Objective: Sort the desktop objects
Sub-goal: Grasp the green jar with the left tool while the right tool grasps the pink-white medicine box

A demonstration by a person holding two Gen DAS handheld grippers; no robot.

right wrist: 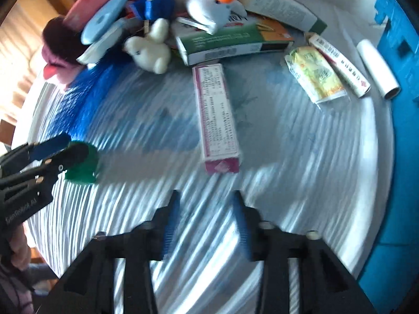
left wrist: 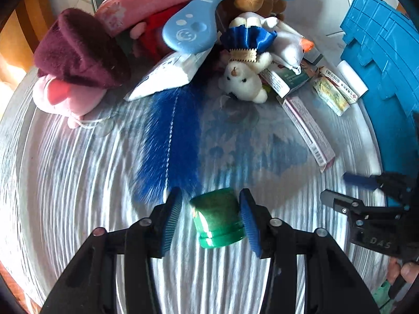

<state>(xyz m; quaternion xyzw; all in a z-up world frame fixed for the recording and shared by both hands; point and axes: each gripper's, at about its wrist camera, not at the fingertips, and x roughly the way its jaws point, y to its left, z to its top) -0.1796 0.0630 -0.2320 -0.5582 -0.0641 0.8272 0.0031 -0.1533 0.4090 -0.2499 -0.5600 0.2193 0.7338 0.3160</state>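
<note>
The left gripper (left wrist: 210,217) had a green bottle (left wrist: 216,218) between its pads, one pad apart from it – it could slip out. The right gripper (right wrist: 205,222) stood spread with nothing between, near the pink box (right wrist: 217,120). The blue crate (left wrist: 385,52) – its contents were hidden

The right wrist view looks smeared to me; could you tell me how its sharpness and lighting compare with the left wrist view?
Right wrist view: motion streaks across the tablecloth and the pink box, window glare at left. Left wrist view: sharper, with a highlight on the green bottle; both bend at the fisheye edges.
</note>
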